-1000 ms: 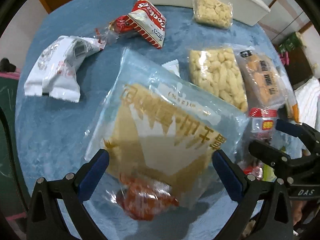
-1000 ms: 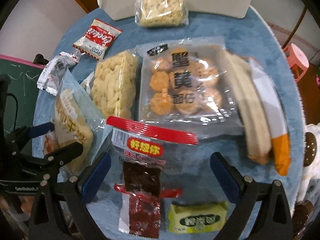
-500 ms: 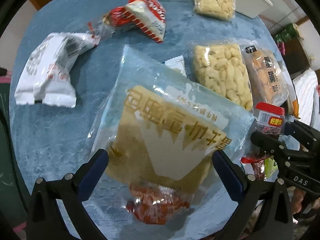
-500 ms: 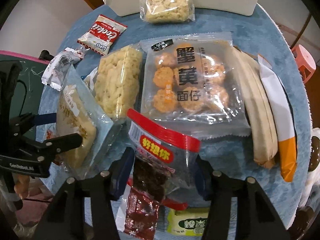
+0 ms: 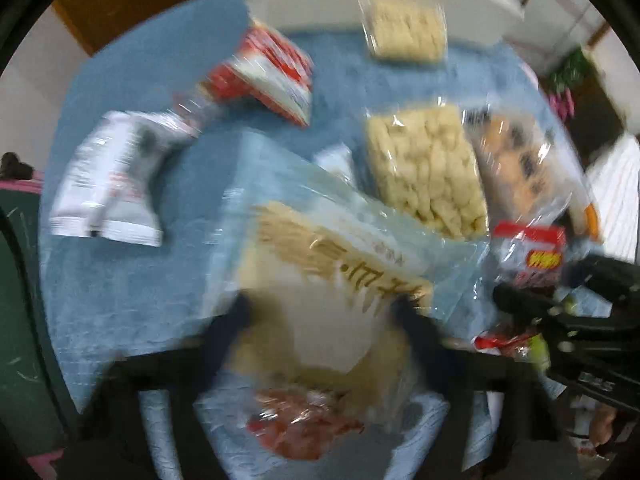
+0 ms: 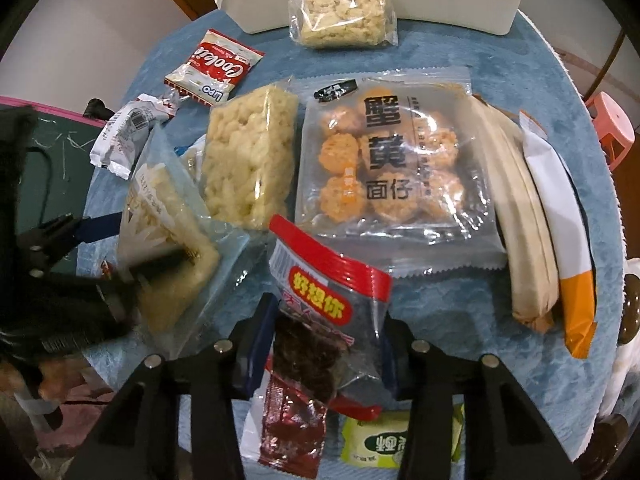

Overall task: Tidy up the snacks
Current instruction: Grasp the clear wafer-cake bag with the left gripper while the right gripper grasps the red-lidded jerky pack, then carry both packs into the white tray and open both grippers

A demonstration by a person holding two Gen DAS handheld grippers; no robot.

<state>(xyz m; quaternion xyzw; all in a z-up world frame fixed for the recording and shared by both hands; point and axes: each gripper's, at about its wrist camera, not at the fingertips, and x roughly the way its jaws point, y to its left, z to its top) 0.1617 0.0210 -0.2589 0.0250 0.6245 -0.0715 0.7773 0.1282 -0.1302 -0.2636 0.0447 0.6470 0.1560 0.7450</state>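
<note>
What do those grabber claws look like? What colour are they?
The right gripper is black, with two angled arms, silver bolts and blue pads on the fingers. The left gripper is black too, with a blue pad and white lettering too blurred to read.

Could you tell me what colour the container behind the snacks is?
White container; right wrist view shows it best.

Even indoor light, fisheye bending at the rims

Left wrist view smeared by motion blur (lettering unreadable); right wrist view sharp, glare glinting on the clear crab-cracker packet [image 6: 394,160].
</note>
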